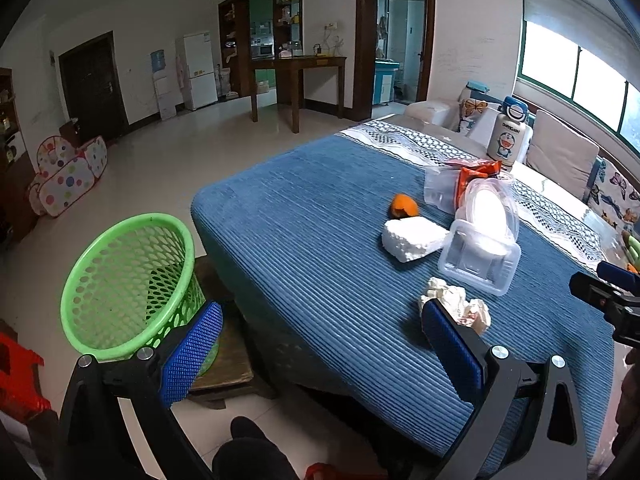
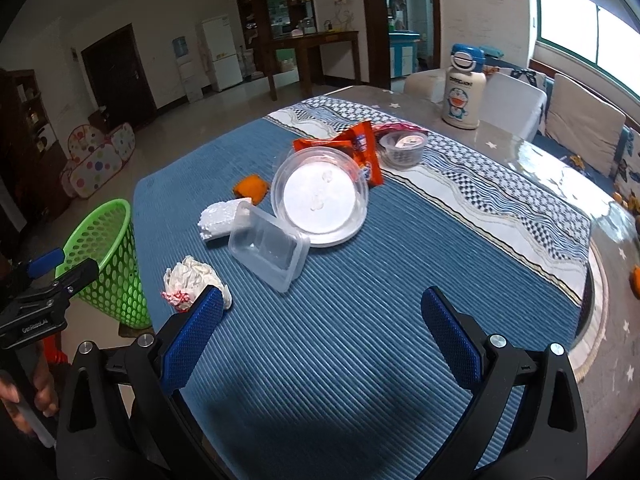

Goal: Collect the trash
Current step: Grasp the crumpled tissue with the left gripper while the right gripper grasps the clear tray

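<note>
The left hand-held gripper [image 1: 322, 330] and right hand-held gripper [image 2: 322, 316] both gape wide, holding nothing. On the blue-covered counter [image 2: 360, 340] around one round clear lid [image 2: 320, 196] — a crumpled tissue [image 2: 194, 280] nearest, partly hidden by a finger, one foam block [image 2: 218, 220], one clear tray [image 2: 268, 250], one orange peel [image 2: 250, 188]. One green basket [image 1: 128, 284] stands beyond the counter's edge; bare cloth lies before the right hand-held gripper.

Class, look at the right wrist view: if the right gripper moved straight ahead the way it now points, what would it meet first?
Probably the clear plastic tray. The open right gripper hovers over bare blue tablecloth, and the tray lies nearest ahead, slightly left; depth is uncertain.
</note>
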Tool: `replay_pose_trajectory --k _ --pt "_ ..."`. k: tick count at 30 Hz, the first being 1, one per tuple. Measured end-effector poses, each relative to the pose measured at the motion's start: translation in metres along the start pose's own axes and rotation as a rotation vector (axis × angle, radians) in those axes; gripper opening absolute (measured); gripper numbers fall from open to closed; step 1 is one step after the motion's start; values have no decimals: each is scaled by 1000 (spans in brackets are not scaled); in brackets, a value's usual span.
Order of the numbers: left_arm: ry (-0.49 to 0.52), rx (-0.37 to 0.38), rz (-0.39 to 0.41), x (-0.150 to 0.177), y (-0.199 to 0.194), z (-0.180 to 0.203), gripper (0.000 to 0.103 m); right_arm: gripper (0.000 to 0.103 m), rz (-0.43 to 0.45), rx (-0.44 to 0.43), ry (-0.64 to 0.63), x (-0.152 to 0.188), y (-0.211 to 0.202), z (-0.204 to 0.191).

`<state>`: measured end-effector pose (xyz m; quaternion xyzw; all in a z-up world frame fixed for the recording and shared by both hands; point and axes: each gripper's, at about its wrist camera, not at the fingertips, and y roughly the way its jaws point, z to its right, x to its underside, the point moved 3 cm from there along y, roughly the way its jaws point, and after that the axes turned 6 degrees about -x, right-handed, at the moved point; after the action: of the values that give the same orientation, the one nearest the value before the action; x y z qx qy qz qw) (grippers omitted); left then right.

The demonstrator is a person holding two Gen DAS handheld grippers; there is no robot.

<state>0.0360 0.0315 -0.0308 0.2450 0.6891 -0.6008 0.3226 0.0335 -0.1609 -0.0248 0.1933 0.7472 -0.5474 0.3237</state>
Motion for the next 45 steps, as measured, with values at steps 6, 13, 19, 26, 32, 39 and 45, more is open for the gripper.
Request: replay_pose_trajectory --k 6,13,19,26,32,39,45 --pt "-25 -17 -10 0 4 -13 97 94 -36 -35 -15 -5 23 -9" --pt "-40 -27 -26 4 9 -23 97 88 -64 -50 -66 -15 46 -19" --pt "-44 -43 -33 6 11 -30 97 85 -89 -29 -211 -22 53 -22" --pt "-63 -38 -54 10 16 -30 97 83 -116 -11 -498 -18 64 -40" --pt "-63 -18 -63 12 17 -28 97 82 -168 -7 -688 -13 87 -50" --pt "-61 28 -73 13 18 -24 97 82 -194 64 -846 -6 110 -56" --pt "-52 95 -82 15 20 -13 97 76 -206 88 -884 -2 124 -50"
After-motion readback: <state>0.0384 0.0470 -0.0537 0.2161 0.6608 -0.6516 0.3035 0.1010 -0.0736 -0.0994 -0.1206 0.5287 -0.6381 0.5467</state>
